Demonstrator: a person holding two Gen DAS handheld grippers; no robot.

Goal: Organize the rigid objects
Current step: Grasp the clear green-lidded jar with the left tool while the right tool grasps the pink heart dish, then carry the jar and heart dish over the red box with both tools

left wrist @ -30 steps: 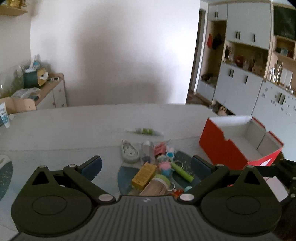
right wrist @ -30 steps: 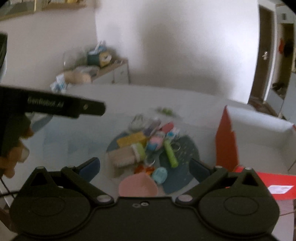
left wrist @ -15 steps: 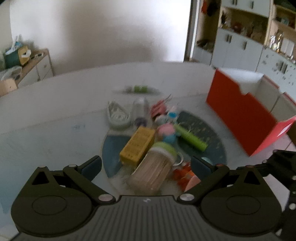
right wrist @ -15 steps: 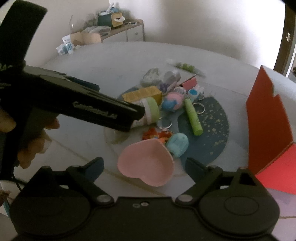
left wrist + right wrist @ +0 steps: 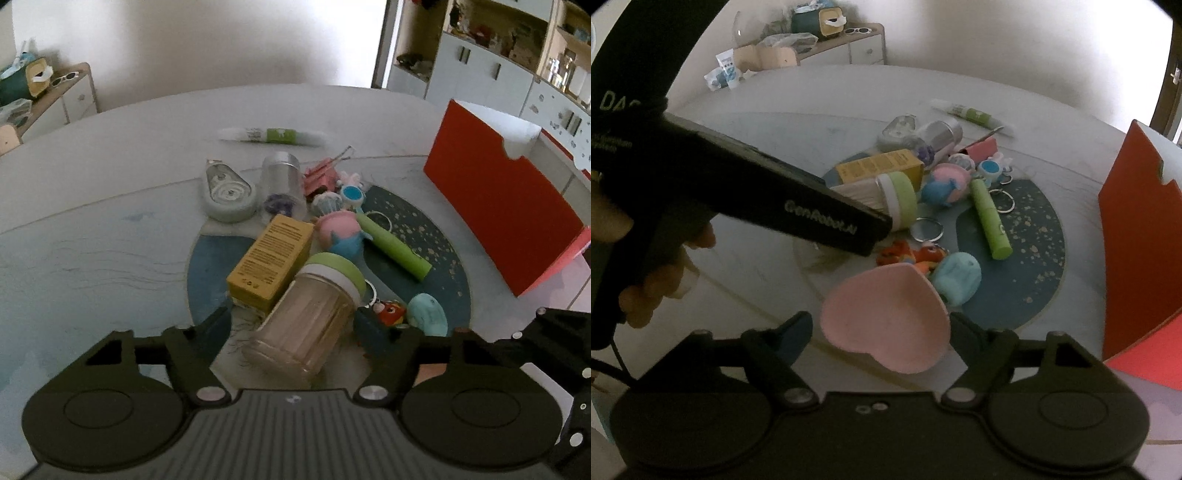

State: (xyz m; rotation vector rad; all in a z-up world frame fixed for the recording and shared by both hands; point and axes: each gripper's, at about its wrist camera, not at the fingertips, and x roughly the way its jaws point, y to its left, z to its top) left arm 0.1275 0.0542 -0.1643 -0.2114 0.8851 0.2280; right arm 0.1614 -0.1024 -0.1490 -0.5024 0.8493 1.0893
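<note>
Pink heart dish (image 5: 886,321) between closing right gripper (image 5: 877,332); left gripper (image 5: 299,328), lowered since before, closing around near toothpick jar (image 5: 310,314). Neither pinched yet; grasps imminent.

Box (image 5: 502,206) right of jar (image 5: 310,314)

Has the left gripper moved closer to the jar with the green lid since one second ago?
Yes. The left gripper has come down toward the table; the jar now lies between its closing fingers.
</note>
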